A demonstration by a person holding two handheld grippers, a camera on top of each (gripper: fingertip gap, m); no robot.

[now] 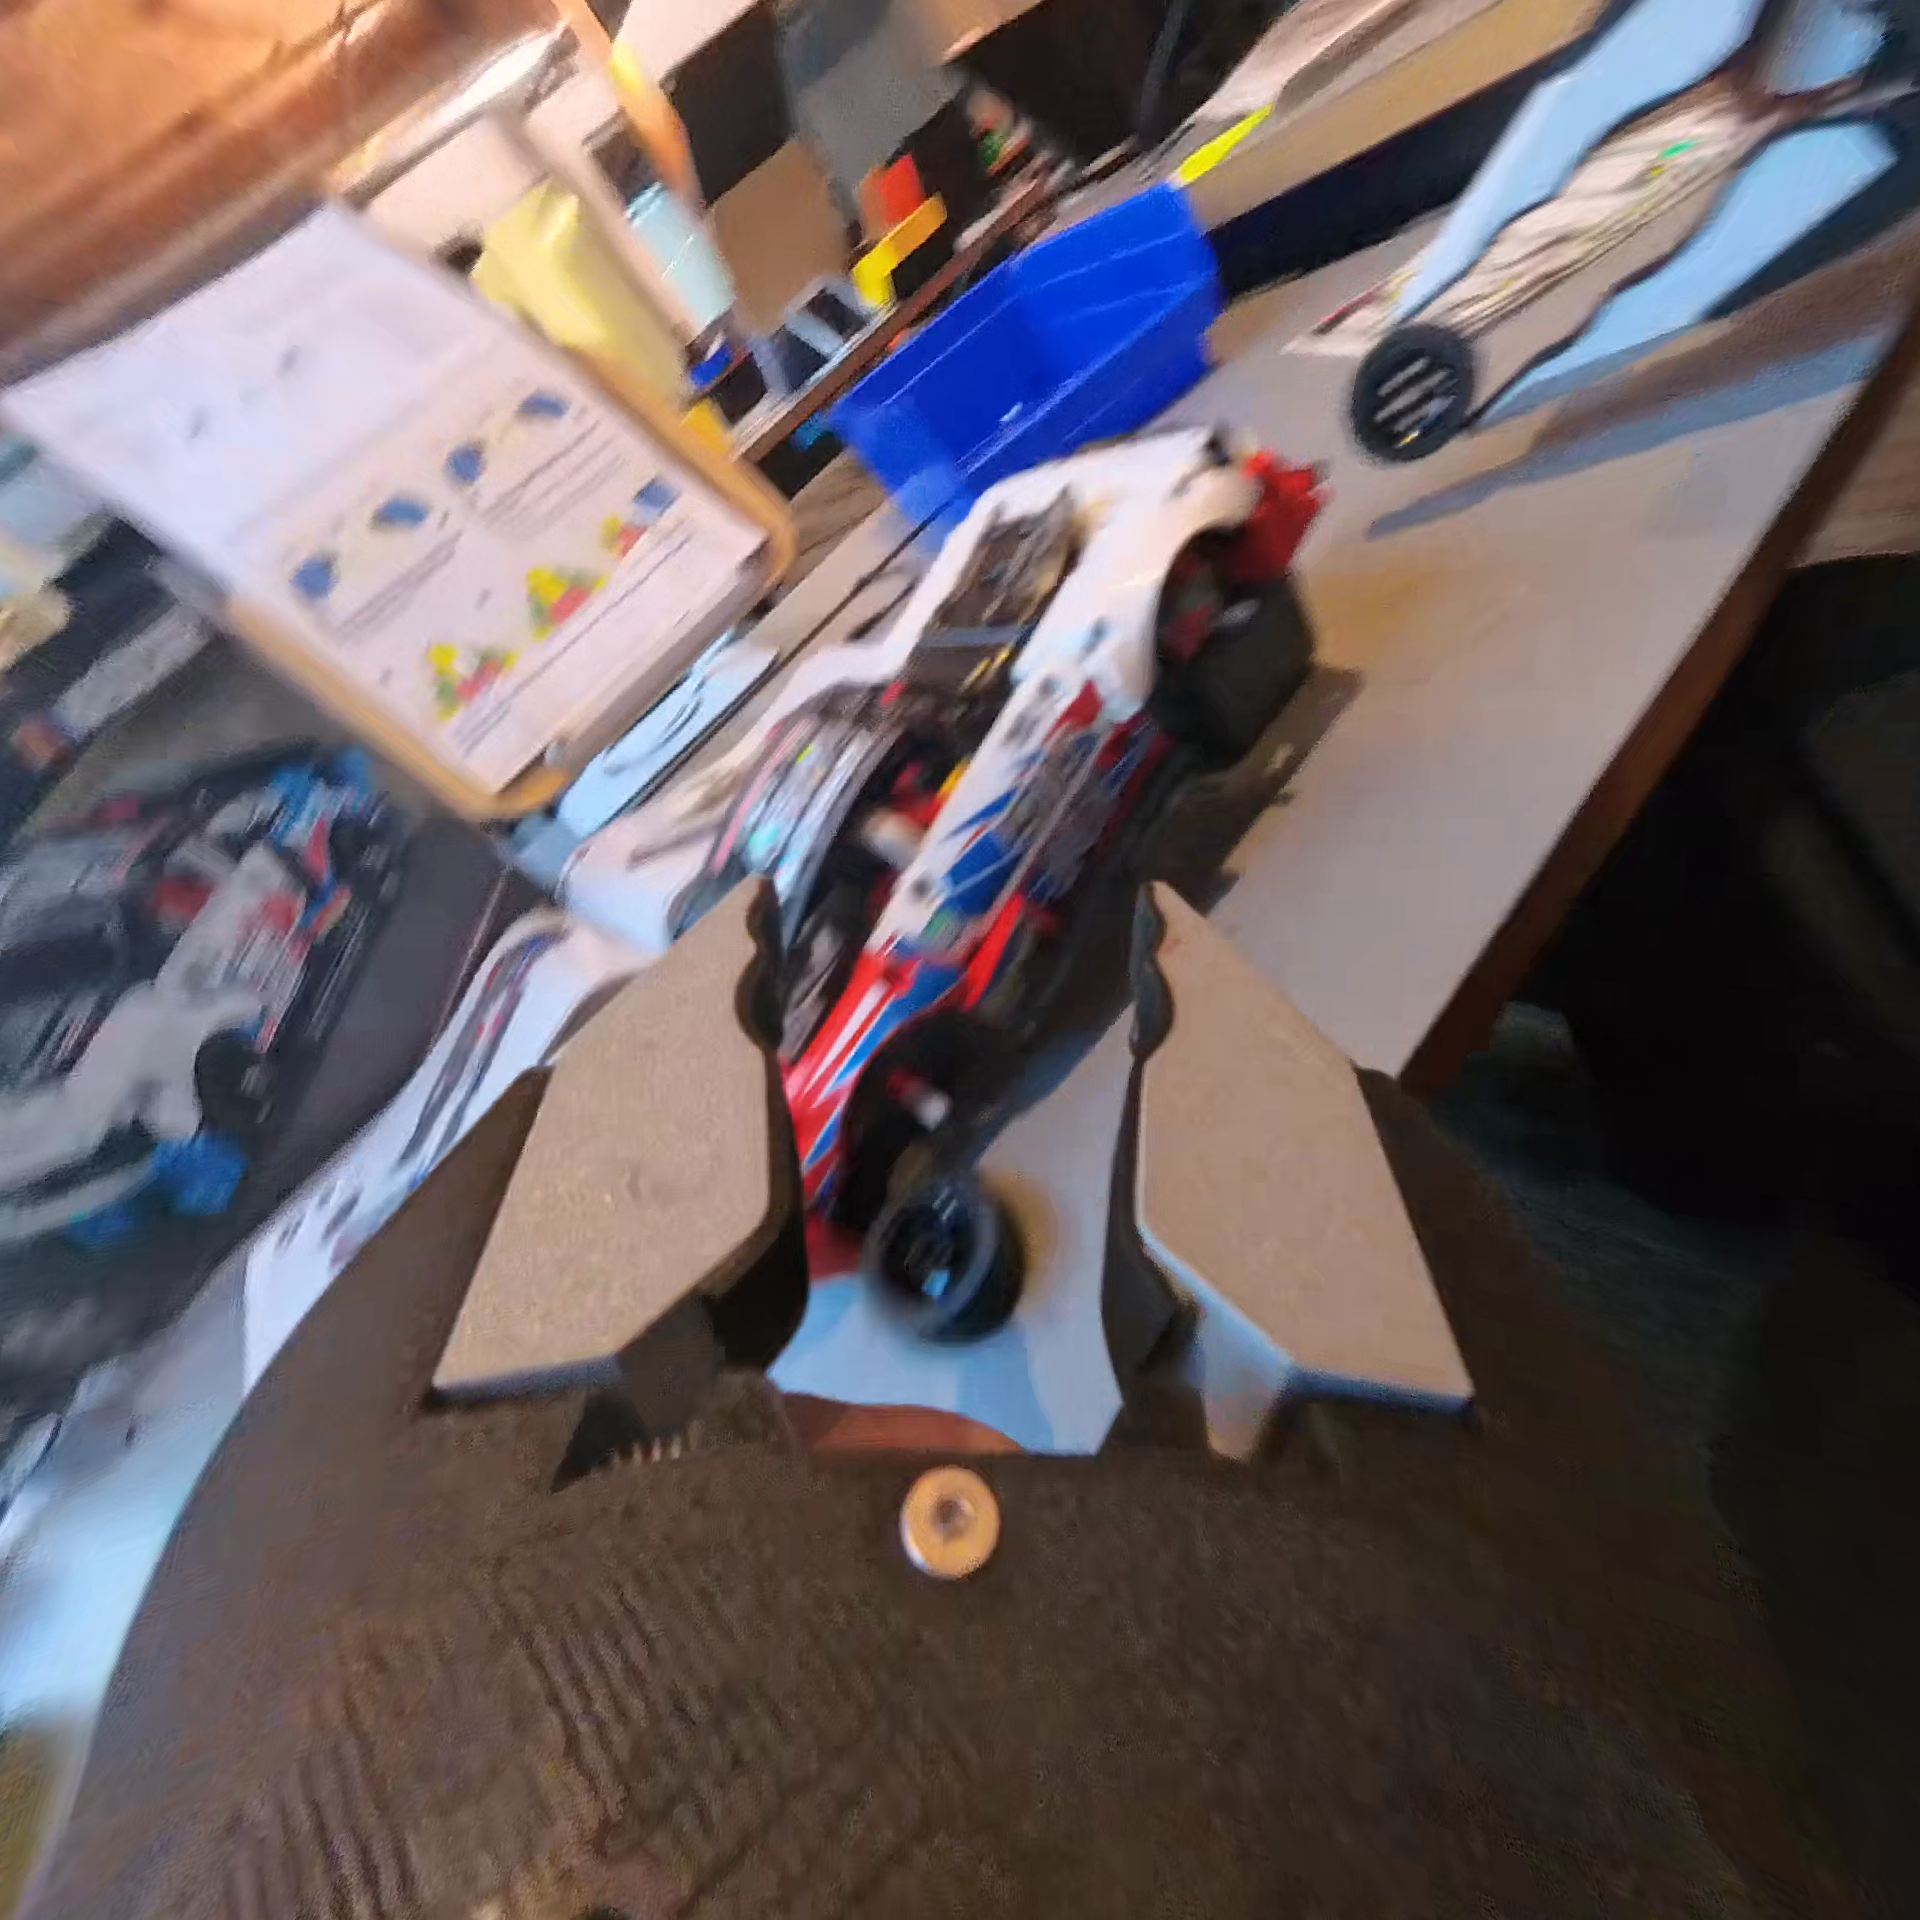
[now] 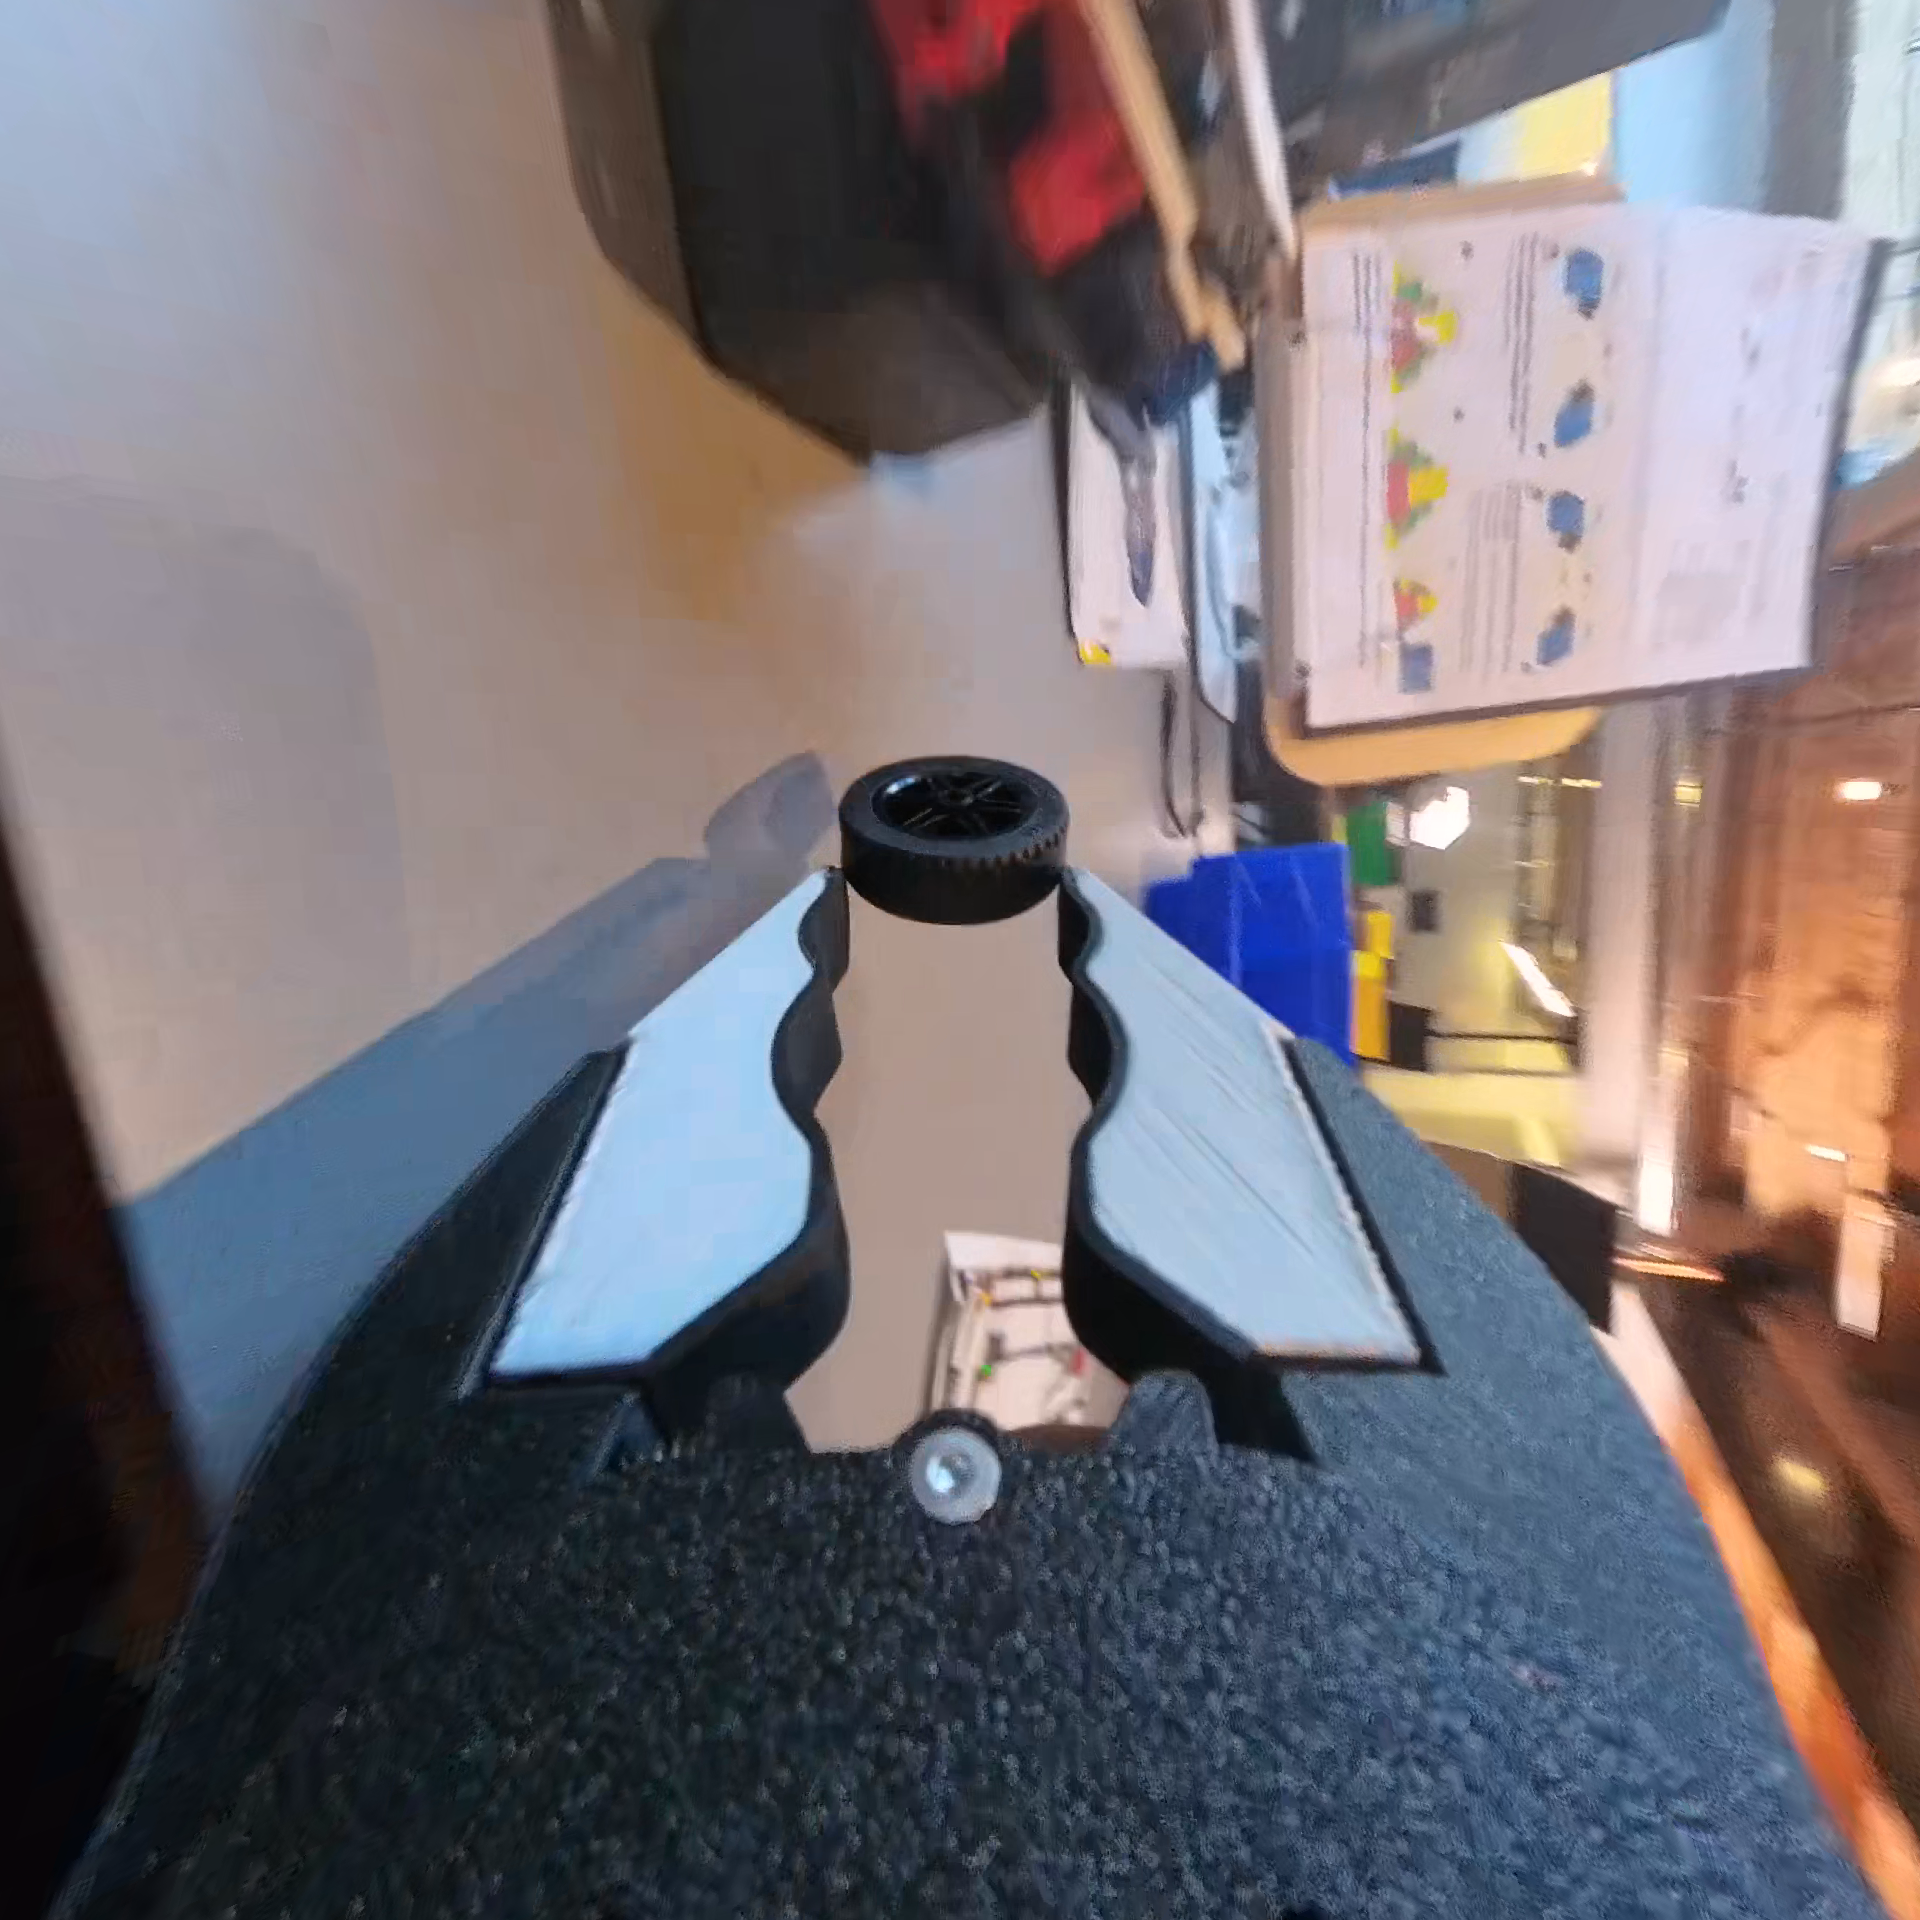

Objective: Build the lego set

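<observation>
Your left gripper [image 1: 951,997] hangs with jaws apart over the lego car [image 1: 997,790] on the table [image 1: 1475,665] — its front wheel [image 1: 940,1252] at 6 o'clock (blurred). Your right gripper [image 2: 954,896] pinches a black wheel [image 2: 951,847] at its fingertips — instruction sheet [image 2: 1558,457] at 2 o'clock.

My left wrist camera looks down its fingers, tilted and close, along the race car model [image 1: 997,831] on the grey table [image 1: 1507,675]. My right wrist camera, rolled sideways, looks across the same table. Both views share the instruction board [image 1: 416,499] [image 2: 1538,457] and blue bin [image 1: 1049,332] [image 2: 1257,935].
</observation>
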